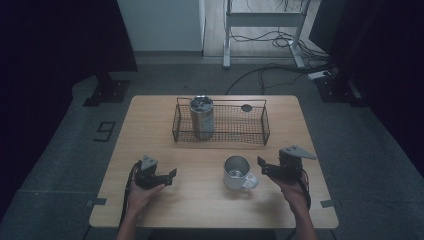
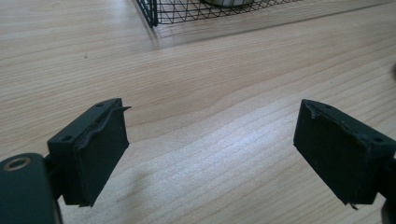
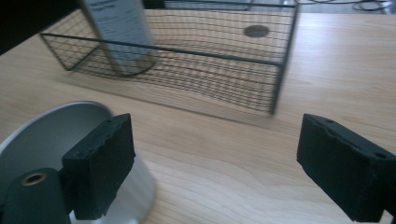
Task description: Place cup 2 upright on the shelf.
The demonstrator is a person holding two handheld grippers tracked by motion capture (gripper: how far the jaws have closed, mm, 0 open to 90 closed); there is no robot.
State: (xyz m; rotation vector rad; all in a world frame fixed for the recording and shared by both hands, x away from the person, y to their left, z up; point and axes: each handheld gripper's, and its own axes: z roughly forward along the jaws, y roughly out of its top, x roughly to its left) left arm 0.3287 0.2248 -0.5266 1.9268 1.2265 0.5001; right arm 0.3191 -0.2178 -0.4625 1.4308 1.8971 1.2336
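Mug (image 1: 237, 172): metal, open-topped, side handle, upright on the wooden surface (image 1: 165, 125), just in front of the basket (image 1: 260, 131). The right gripper (image 1: 264, 168) sits just beside the mug's handle side, jaws wide and empty. The left gripper (image 1: 167, 177) rests well apart from the mug, jaws also wide, holding nothing. Inside the basket, of thin black wire mesh, stands a tall steel tumbler (image 1: 202, 117). Risk, as judged: smooth rounded metal may slip or tip if clamped off-centre; the handle could snag a jaw.

Wooden table (image 1: 165, 200), wire basket (image 1: 260, 131), metal mug (image 1: 236, 172)
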